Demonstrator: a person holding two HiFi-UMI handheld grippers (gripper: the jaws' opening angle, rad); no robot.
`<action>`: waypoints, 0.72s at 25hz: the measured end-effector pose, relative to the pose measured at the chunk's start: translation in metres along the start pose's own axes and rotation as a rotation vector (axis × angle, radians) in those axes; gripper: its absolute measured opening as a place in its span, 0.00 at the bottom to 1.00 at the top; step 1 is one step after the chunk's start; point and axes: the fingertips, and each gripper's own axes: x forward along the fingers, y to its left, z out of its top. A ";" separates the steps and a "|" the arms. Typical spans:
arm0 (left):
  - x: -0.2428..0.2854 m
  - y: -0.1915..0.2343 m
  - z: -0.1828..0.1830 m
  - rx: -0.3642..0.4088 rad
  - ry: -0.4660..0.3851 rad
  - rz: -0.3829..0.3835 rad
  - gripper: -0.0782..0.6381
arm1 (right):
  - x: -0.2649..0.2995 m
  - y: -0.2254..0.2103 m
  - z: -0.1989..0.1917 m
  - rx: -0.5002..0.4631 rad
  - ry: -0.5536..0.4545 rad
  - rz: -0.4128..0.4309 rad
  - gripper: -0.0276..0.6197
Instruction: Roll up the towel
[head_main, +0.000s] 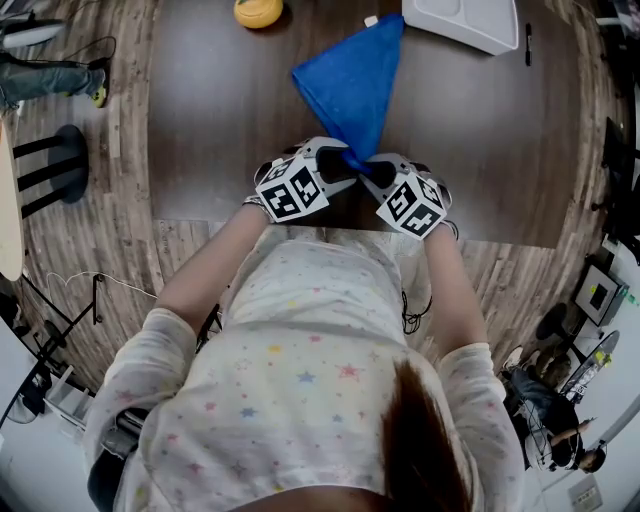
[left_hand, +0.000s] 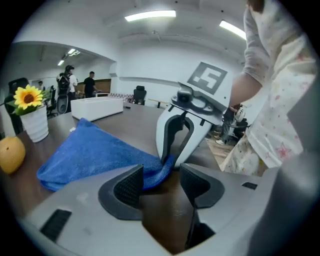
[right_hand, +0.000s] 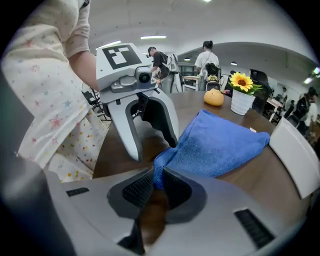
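Note:
A blue towel (head_main: 350, 80) lies on the dark table (head_main: 220, 120), drawn to a point at its near corner. My right gripper (head_main: 372, 172) is shut on that corner; in the right gripper view the blue cloth (right_hand: 220, 142) runs in between its nearly closed pads (right_hand: 172, 190). My left gripper (head_main: 340, 165) faces it from the left and stands open. In the left gripper view the towel tip (left_hand: 150, 175) rests against the left pad (left_hand: 130, 187), well apart from the other pad. The right gripper (left_hand: 167, 162) shows pinching the cloth just beyond.
A yellow-orange fruit (head_main: 258, 12) and a white pot with a sunflower (right_hand: 243, 102) stand at the table's far side. A white tray (head_main: 465, 20) sits far right, a black pen (head_main: 528, 40) beside it. The table's near edge (head_main: 300, 228) is just under the grippers. People stand in the background.

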 end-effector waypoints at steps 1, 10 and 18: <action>0.003 -0.002 0.001 0.028 0.013 -0.012 0.41 | -0.001 -0.001 0.001 -0.002 0.005 0.023 0.13; 0.026 -0.002 -0.003 0.081 0.092 -0.081 0.39 | -0.013 -0.018 0.017 0.007 -0.011 0.134 0.13; 0.024 0.019 0.003 -0.073 0.039 -0.054 0.21 | -0.012 -0.036 0.018 0.101 -0.086 0.128 0.14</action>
